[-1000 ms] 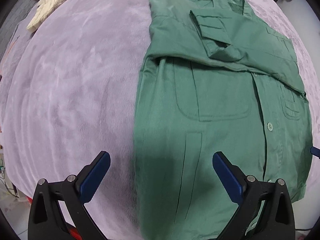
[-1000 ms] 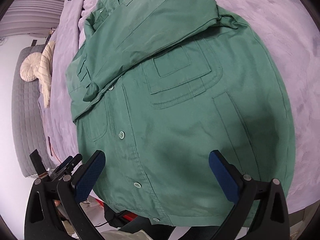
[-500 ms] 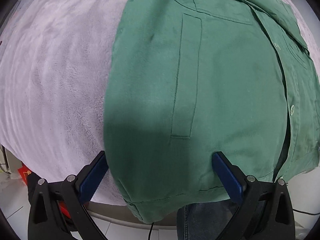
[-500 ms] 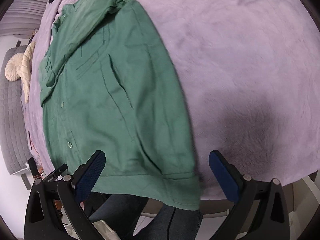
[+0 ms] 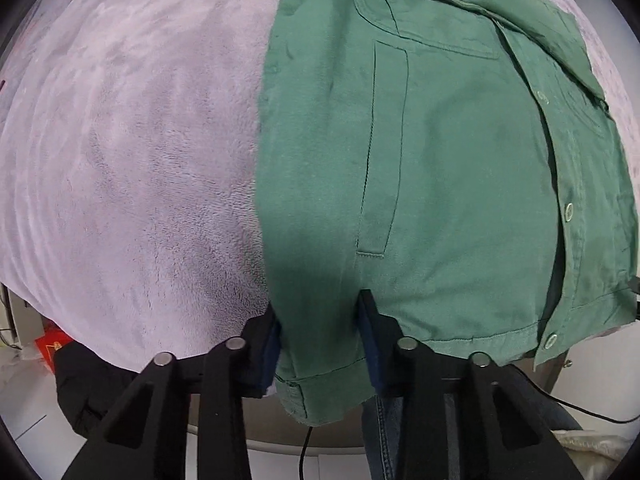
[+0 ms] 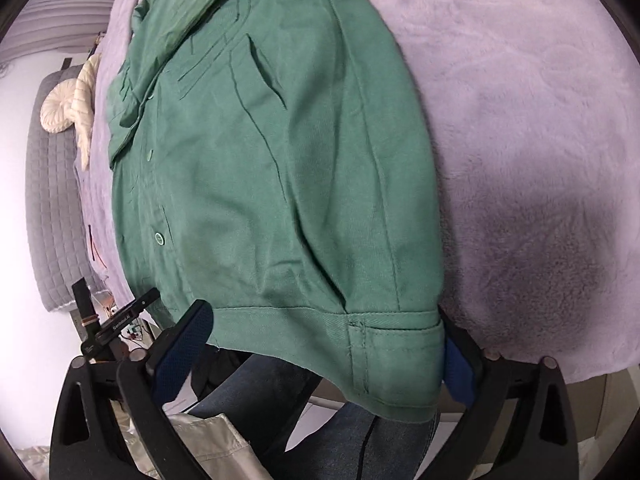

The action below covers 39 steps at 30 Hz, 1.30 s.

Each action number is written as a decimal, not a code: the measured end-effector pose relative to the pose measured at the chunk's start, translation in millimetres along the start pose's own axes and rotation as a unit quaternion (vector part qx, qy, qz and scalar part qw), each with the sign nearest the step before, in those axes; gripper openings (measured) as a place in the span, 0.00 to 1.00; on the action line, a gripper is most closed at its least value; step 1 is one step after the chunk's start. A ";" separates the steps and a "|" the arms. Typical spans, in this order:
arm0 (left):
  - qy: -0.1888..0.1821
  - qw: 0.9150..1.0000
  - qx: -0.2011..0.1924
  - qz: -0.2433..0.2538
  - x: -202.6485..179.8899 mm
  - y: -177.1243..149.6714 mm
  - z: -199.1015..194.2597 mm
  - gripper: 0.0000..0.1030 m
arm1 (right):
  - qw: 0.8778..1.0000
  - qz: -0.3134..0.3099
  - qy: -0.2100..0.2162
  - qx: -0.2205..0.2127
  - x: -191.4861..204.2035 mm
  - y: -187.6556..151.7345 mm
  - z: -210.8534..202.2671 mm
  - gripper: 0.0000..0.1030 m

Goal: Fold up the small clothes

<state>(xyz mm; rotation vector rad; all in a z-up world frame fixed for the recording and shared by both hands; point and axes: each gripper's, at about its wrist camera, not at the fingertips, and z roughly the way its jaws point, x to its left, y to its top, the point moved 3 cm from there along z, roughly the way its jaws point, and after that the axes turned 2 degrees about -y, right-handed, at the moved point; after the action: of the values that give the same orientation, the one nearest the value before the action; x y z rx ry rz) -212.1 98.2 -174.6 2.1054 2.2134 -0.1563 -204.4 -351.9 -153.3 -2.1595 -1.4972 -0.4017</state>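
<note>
Green shirt (image 5: 440, 184) hem is being closed on by both hand-held grippers: left (image 5: 320, 336) pinching at 6 o'clock, right (image 6: 328, 344) wide, hem between.

The green shirt (image 5: 440, 184) is matt woven cloth with glossy plastic buttons (image 5: 568, 210), lying on a soft, fuzzy lilac plush blanket (image 5: 132, 168) covering the bed.
</note>
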 end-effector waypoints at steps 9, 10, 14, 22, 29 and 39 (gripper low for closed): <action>-0.160 0.987 -0.005 -0.024 20.6 28.6 -55.7 0.08 | 0.993 0.007 0.117 -0.017 23.1 3.1 -29.8 0.10; -0.179 0.983 -0.016 -0.034 23.5 36.6 -67.3 0.08 | 0.990 0.003 0.137 -0.026 30.4 5.9 -38.3 0.10; -0.227 0.970 -0.066 -0.057 26.6 71.0 -113.5 0.08 | 0.979 -0.002 0.194 -0.064 59.9 27.3 -70.4 0.10; -0.261 0.958 -0.114 -0.025 18.1 196.2 -161.7 0.08 | 0.957 0.007 0.246 -0.156 119.7 111.4 -125.3 0.09; -0.209 0.968 -0.139 -0.031 6.3 330.5 -137.9 0.08 | 0.956 0.029 0.217 -0.197 154.6 219.5 -136.5 0.09; -0.093 0.980 -0.166 -0.050 -6.6 405.9 -95.0 0.08 | 0.980 0.061 0.119 -0.144 147.6 366.9 -74.7 0.09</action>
<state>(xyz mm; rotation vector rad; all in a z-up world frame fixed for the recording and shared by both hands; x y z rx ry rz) 194.6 123.9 -86.4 1.7325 2.0685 0.0115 193.2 -380.6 -97.2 -2.3092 -1.2289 -0.8467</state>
